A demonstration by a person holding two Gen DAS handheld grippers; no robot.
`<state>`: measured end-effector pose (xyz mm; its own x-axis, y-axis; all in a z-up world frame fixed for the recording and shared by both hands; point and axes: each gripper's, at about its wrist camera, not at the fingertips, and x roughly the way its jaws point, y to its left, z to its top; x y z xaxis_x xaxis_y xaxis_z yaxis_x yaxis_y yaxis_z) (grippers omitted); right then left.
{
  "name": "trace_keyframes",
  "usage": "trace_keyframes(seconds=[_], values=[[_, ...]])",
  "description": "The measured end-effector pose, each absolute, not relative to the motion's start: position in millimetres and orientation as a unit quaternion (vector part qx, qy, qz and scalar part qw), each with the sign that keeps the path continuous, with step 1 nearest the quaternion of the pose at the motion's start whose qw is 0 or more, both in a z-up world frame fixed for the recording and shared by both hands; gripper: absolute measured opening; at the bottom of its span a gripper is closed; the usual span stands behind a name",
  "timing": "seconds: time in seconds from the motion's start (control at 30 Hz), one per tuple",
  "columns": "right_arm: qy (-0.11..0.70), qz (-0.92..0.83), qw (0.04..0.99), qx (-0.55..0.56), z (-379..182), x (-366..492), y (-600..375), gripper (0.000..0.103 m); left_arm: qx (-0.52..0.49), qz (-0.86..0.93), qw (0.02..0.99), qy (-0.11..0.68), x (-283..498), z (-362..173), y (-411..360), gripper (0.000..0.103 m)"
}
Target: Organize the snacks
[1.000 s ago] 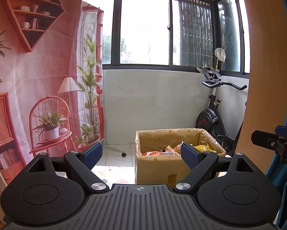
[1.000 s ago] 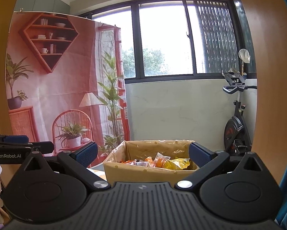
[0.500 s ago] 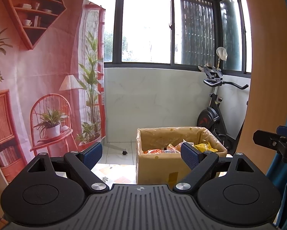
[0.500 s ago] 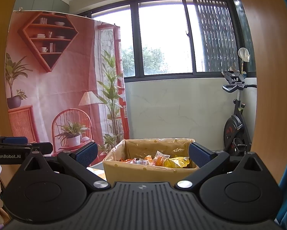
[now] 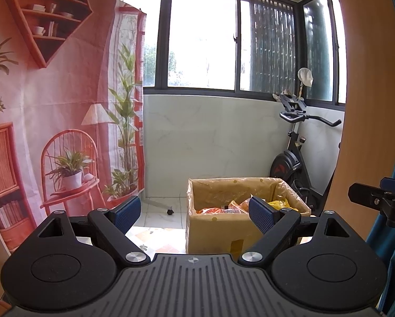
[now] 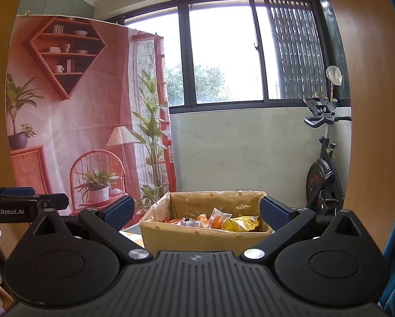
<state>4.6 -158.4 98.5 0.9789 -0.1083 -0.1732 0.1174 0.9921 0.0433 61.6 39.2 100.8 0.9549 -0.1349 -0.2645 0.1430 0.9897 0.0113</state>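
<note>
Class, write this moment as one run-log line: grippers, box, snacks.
left gripper: open, empty | right gripper: open, empty | cardboard box: open, ahead | snacks: inside box, untouched

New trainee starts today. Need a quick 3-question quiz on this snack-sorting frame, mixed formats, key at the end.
1. True or false: the left gripper is closed on a snack packet.
2. Multiple choice: where are the snacks at this moment? A) spread on the floor tiles B) inside the cardboard box C) on the exercise bike
3. Short answer: in the right wrist view, what stands to the right of the box, against the pale wall?

Key:
1. False. Both the left gripper and the right gripper stand wide open with nothing between their pads.
2. B. Orange and yellow packets lie in the plastic-lined box.
3. The exercise bike.
</note>
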Motion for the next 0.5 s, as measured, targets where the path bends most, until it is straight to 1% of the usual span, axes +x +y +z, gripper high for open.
trace_keyframes(seconds=[0.5], values=[[0.086, -0.058, 0.994, 0.027, 99.3, 4.2, -158.8, 0.103, 0.008, -0.066, 0.989, 0.133, 62.2, 100.5, 37.3, 0.091]])
